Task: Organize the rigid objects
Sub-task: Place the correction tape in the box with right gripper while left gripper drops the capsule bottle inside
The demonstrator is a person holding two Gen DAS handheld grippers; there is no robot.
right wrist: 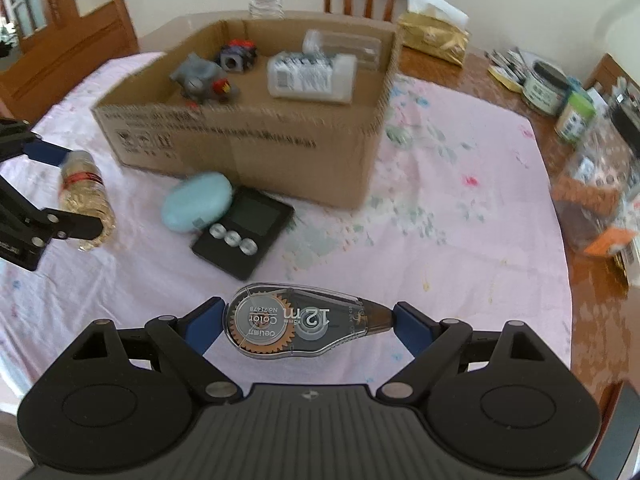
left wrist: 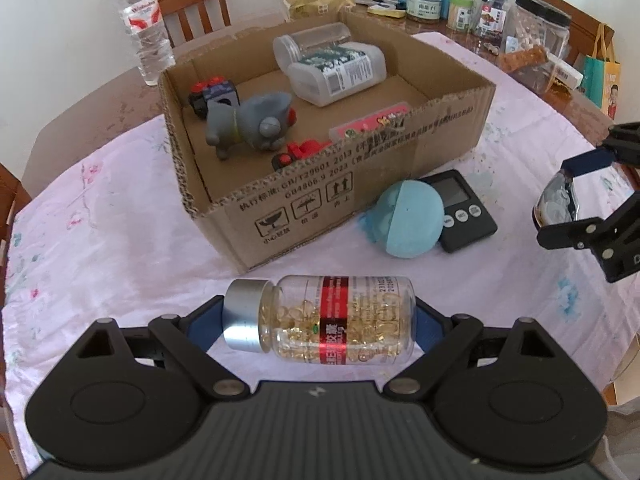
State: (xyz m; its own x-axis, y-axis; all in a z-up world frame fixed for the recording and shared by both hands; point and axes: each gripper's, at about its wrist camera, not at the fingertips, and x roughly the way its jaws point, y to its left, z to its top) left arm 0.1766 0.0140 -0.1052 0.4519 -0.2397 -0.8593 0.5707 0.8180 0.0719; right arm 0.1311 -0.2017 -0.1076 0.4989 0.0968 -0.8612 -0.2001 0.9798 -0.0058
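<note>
My left gripper (left wrist: 320, 318) is shut on a clear capsule bottle (left wrist: 320, 320) with a silver cap and red label, held sideways above the cloth in front of the cardboard box (left wrist: 360, 184). My right gripper (right wrist: 308, 320) is shut on a clear correction tape dispenser (right wrist: 300, 320), held above the cloth. The box (right wrist: 248, 136) holds a grey toy animal (left wrist: 248, 124), two plastic jars (left wrist: 336, 68), red toy parts and a pink case. A blue oval object (left wrist: 412, 220) and a black timer (left wrist: 464, 212) lie on the cloth beside the box. The left gripper with the bottle (right wrist: 84, 200) shows at the left of the right wrist view.
A pink cloth (left wrist: 100, 240) covers the round table. A water bottle (left wrist: 146, 24) stands behind the box. Jars, a pen holder and bags (left wrist: 536, 28) crowd the far right. Wooden chairs ring the table. A gold tissue pack (right wrist: 436, 36) lies behind the box.
</note>
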